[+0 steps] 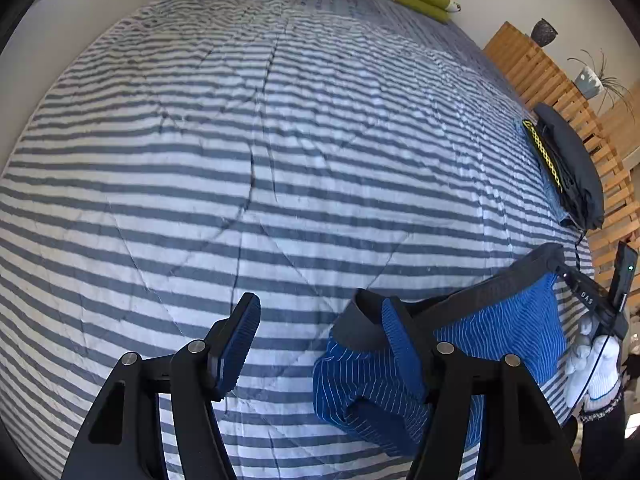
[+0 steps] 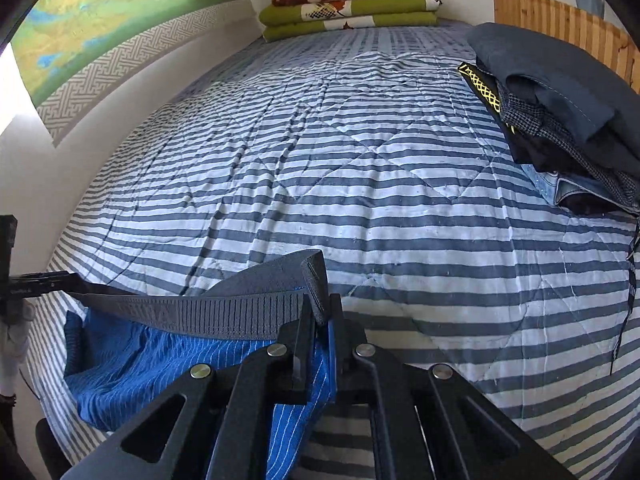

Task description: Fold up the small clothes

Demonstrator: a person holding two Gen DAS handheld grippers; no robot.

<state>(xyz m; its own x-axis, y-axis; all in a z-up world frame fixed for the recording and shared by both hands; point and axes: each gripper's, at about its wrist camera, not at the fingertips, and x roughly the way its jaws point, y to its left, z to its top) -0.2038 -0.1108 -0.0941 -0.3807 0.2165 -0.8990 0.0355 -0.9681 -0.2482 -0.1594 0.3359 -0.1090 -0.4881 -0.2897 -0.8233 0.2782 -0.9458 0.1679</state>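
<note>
so the blue pinstriped underwear (image 2: 132,364) is lying at the near edge of the striped quilt (image 2: 360,184), bunched rather than flat, with its grey waistband (image 2: 224,312) pulled taut toward my right side. my right gripper (image 2: 320,332) has its jaws closed down tight on the corner where waistband meets blue cloth; i read that as an anchor, keeping one end lifted and stretched so the garment can be spread before a fold.

my left gripper (image 1: 320,344) stands with its jaws well apart and has hold of nothing. the pad on the garment's side (image 1: 404,348) overlaps the waistband in that view, and i cannot tell whether it touches; the other pad (image 1: 236,344) is over bare quilt. so the underwear sits just beside and partly under that one finger, not between the two.

a pile of dark clothes (image 2: 560,120) waits further up the quilt on the right, well apart from the work, and folded blankets (image 2: 348,8) sit at the far end. i'd judge the left needs to take the loose side of the waistband next.
</note>
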